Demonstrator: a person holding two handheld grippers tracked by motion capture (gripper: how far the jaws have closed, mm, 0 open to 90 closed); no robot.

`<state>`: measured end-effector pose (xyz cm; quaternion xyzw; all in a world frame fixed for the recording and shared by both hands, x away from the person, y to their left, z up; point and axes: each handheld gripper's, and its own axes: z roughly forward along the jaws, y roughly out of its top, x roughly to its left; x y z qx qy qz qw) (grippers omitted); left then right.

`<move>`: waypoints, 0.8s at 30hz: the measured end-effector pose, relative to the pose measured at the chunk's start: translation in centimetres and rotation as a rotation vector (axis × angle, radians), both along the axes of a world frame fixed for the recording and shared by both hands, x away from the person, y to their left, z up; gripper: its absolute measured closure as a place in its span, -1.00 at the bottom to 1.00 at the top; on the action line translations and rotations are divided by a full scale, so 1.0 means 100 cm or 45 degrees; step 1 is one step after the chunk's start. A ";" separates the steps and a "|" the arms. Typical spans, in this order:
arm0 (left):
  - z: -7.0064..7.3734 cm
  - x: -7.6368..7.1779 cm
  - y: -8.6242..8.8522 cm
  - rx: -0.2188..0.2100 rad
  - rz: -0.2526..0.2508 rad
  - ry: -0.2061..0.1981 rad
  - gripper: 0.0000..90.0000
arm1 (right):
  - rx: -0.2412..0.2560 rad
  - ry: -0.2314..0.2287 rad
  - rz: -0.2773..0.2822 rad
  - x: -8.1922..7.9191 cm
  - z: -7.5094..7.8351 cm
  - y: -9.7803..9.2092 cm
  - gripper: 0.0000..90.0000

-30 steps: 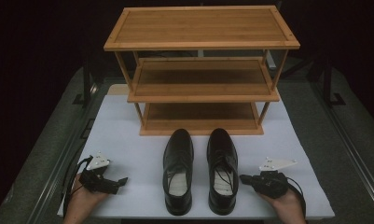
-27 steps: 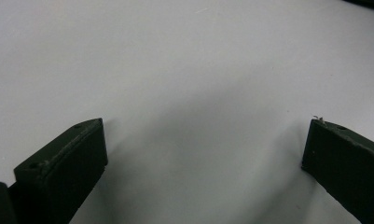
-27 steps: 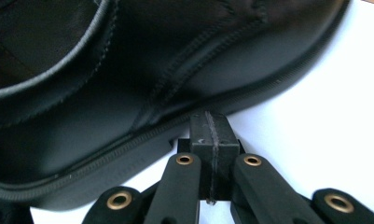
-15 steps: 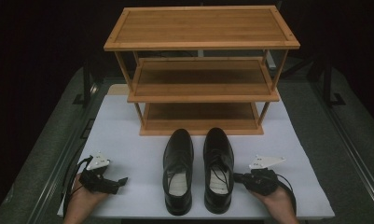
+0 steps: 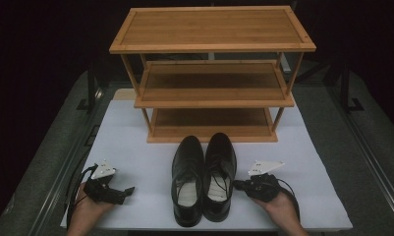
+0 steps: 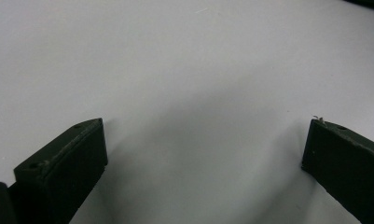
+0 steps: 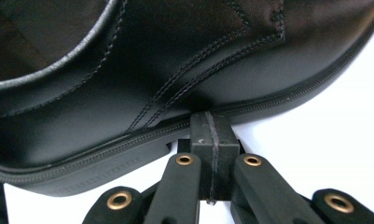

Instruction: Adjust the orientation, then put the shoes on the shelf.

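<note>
Right now your right claw point(image 7: 211, 140) is sitting pressed together, tips touching the right shoe's point(image 5: 219, 174) outer sole edge, gripping nothing. Left claw point(image 5: 120, 193) is idling spread over the white counter point(image 5: 135, 142). Both shoes are standing before the rack point(image 5: 211, 73). Likely next: spreading those jaws first.

Two black shoes point(image 5: 203, 179) side by side, upright.
</note>
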<state>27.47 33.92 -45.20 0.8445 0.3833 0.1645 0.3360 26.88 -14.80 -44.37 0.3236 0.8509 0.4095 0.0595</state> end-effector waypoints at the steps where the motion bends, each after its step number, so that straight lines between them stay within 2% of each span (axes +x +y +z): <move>1: 0.000 0.000 0.000 0.000 0.000 0.000 -1.00 | -0.001 0.001 0.000 0.000 0.000 0.000 1.00; 6: 0.000 0.000 0.000 -0.001 -0.001 -0.001 -1.00 | 0.009 -0.007 0.003 0.000 0.000 -0.002 1.00; 12: 0.000 0.000 0.000 0.001 -0.003 -0.002 -1.00 | 0.050 -0.033 -0.065 -0.001 0.007 -0.016 0.98; 13: 0.000 0.000 0.000 0.002 -0.005 -0.002 -1.00 | 0.064 -0.039 -0.084 -0.001 0.010 -0.020 0.87; 16: 0.001 0.000 0.000 0.009 -0.006 -0.001 -1.00 | 0.078 -0.052 -0.100 -0.002 0.013 -0.023 0.82; 19: 0.002 -0.001 0.000 0.002 0.004 0.007 -1.00 | 0.103 -0.062 -0.133 -0.002 0.021 -0.029 0.60; 20: 0.002 -0.001 0.000 0.002 0.004 0.007 -1.00 | 0.103 -0.062 -0.133 -0.002 0.021 -0.029 0.60; 21: 0.004 -0.001 -0.001 -0.012 0.005 0.015 -1.00 | 0.112 -0.062 -0.147 -0.001 0.024 -0.031 0.49; 23: 0.006 -0.002 -0.001 -0.014 0.006 0.009 -1.00 | 0.120 -0.061 -0.143 -0.001 0.026 -0.032 0.46; 24: 0.009 -0.002 -0.001 -0.036 0.010 0.006 -1.00 | 0.116 -0.067 -0.145 0.000 0.030 -0.034 0.38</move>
